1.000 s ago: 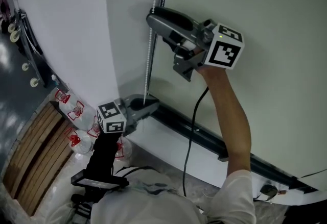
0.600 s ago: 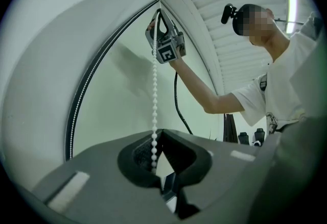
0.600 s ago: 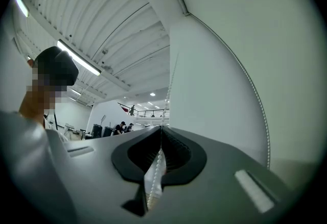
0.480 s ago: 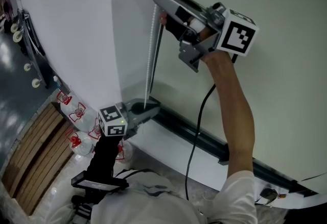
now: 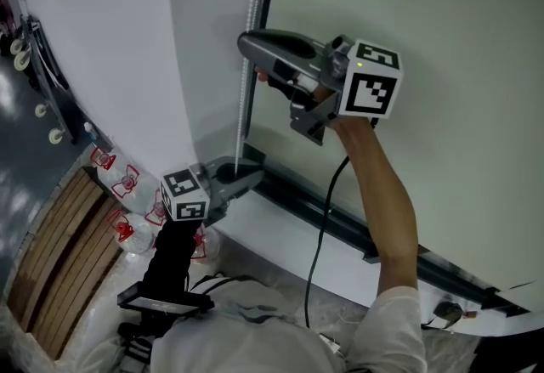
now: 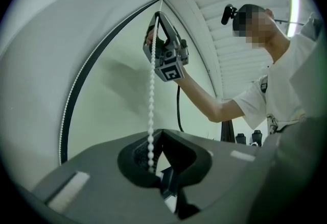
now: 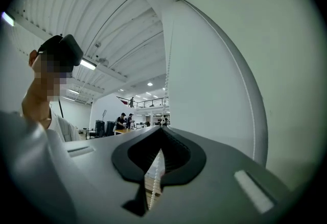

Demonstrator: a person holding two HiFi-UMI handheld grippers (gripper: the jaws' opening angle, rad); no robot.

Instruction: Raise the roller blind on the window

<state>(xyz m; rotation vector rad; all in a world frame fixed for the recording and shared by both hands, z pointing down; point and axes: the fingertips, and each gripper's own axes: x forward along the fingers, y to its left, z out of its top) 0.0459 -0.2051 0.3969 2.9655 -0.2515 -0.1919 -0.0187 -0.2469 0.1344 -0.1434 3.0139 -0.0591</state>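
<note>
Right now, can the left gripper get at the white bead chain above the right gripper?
Probably not directly: the left gripper grips the white bead chain lower down, and the right gripper, whose jaws have just closed on that chain, sits in between.

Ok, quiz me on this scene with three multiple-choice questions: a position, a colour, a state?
1. Which gripper sits higher on the bead chain? A. left B. right C. both level
2. The bead chain's colour? A. white B. red C. black
3. The right gripper's jaws are: A. wide open B. shut on the bead chain C. shut on nothing
Answers: 1 B, the head view shows it above the left gripper. 2 A, its beads look white. 3 B, the jaws meet with beads pinched between them.
</note>
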